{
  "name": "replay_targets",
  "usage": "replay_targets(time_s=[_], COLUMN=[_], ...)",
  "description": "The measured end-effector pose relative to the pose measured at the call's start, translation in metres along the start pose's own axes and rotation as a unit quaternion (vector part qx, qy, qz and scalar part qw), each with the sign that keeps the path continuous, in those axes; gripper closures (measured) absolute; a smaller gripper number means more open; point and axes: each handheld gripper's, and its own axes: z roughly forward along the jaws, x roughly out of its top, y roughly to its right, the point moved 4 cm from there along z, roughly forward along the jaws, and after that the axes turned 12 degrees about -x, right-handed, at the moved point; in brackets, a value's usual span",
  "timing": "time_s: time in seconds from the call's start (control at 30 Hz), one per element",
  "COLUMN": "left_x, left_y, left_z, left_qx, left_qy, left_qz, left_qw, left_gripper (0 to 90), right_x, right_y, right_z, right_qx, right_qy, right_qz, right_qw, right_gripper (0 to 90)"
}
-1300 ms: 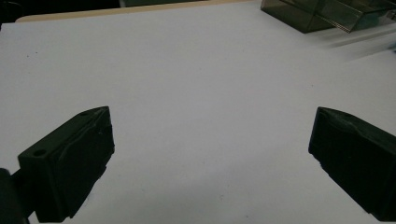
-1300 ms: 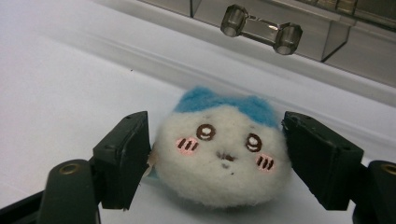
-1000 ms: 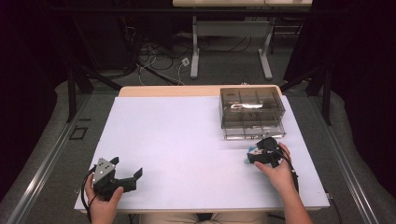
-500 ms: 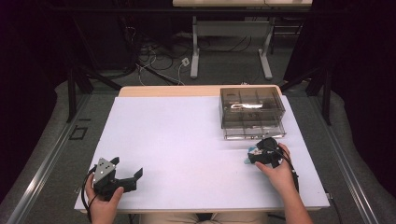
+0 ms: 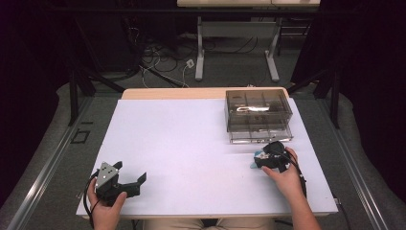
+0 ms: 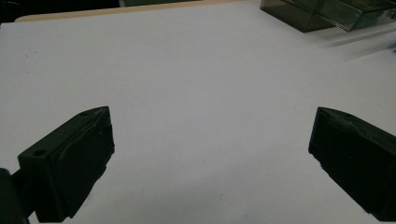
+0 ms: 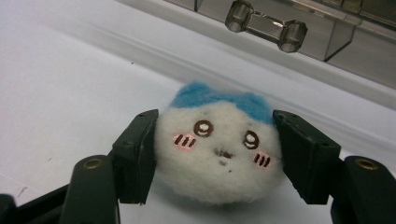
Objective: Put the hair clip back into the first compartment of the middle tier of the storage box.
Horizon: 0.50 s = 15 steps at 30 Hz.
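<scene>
Right gripper view: plush toy (image 7: 218, 149) is pinched between right gripper (image 7: 215, 154) jaws; light pressure is advised. Left gripper (image 5: 127, 182), seven o'clock, is spread wide, empty.

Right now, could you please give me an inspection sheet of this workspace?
Surface: white table top, bare in the middle.
Job's things: plush toy, white with blue ears, by the smoky drawer box; drawer handle faces it.
Clutter: nothing seen.
Grippers: left claw open over bare table; right claw closed on the plush toy.
Cables: one trails from each claw; floor cables behind the table.
Surroundings: dark, desk legs beyond.
</scene>
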Motion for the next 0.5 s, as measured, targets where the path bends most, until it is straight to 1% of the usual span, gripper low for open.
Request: replay_targets(time_s=[0.13, 0.2, 0.27, 0.37, 0.43, 0.5], left_x=[-0.0001, 0.0000, -0.0001, -0.0001, -0.0003, -0.0007], left_y=[0.0000, 0.0000, -0.0001, -0.0002, -0.0002, -0.0004], left_z=[0.0000, 0.0002, 0.0001, 0.0001, 0.0003, 0.0004], left_qx=[0.000, 0.000, 0.000, 0.001, 0.000, -0.001], left_qy=[-0.001, 0.002, 0.001, 0.001, 0.001, -0.003], left_qz=[0.001, -0.003, -0.003, -0.003, -0.003, -0.002], left_qw=[1.0000, 1.0000, 1.0000, 1.0000, 1.0000, 1.0000], left_gripper=[0.4, 0.3, 0.3, 0.3, 0.3, 0.3], right_x=[0.0002, 0.0006, 0.0007, 0.0010, 0.0011, 0.0014], right_y=[-0.0001, -0.0008, 0.0002, -0.0004, 0.0001, 0.0002], right_z=[-0.0012, -0.0019, -0.0026, -0.0038, -0.0040, -0.0058], right_qx=[0.001, 0.004, 0.002, 0.007, 0.008, 0.013], right_qy=[-0.001, 0.004, 0.006, 0.008, 0.011, 0.011], right_qz=[0.001, 0.003, -0.002, 0.005, 0.003, 0.009], right_qw=[1.0000, 1.0000, 1.0000, 0.9999, 0.9999, 0.9998], right_gripper=[34.2, 34.2, 34.2, 34.2, 34.2, 34.2])
